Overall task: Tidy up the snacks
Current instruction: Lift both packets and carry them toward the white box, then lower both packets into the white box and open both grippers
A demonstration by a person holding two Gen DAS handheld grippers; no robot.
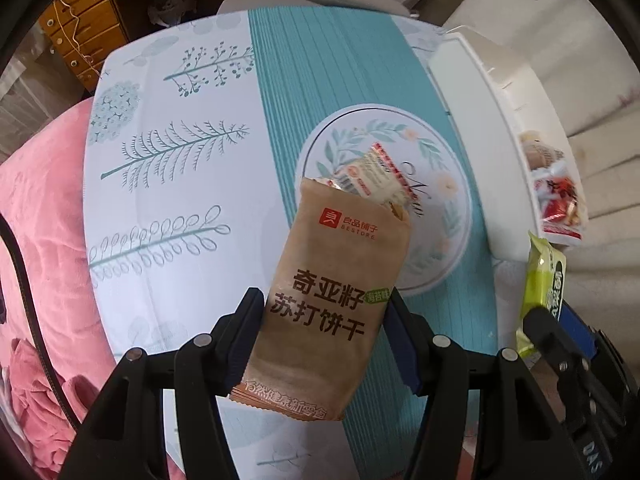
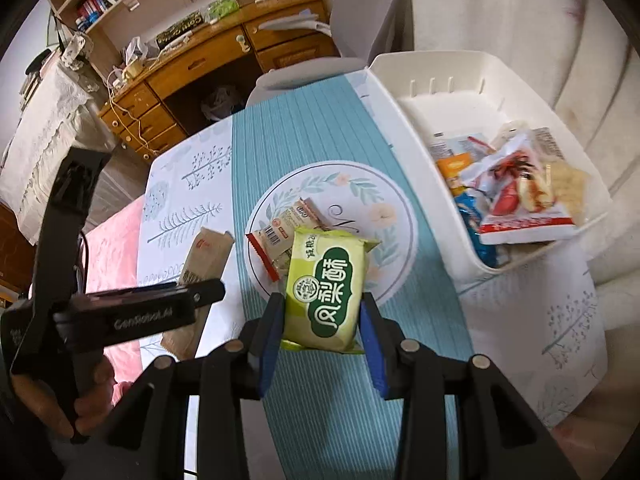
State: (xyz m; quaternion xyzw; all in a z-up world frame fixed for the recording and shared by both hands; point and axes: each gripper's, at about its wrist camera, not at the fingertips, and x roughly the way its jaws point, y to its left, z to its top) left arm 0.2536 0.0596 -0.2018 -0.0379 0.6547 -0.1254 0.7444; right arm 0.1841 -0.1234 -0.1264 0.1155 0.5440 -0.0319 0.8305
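Left gripper (image 1: 324, 312) clamps brown pack (image 1: 332, 296), right gripper (image 2: 320, 312) clamps green pack (image 2: 326, 292); mid-carry, next likely drop both into bin (image 2: 404, 92).

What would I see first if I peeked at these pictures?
A brown cracker packet is pinched in the left gripper, up close. A green pineapple cake packet is pinched in the right gripper. At the right, a white basket holds a pile of bright snacks.
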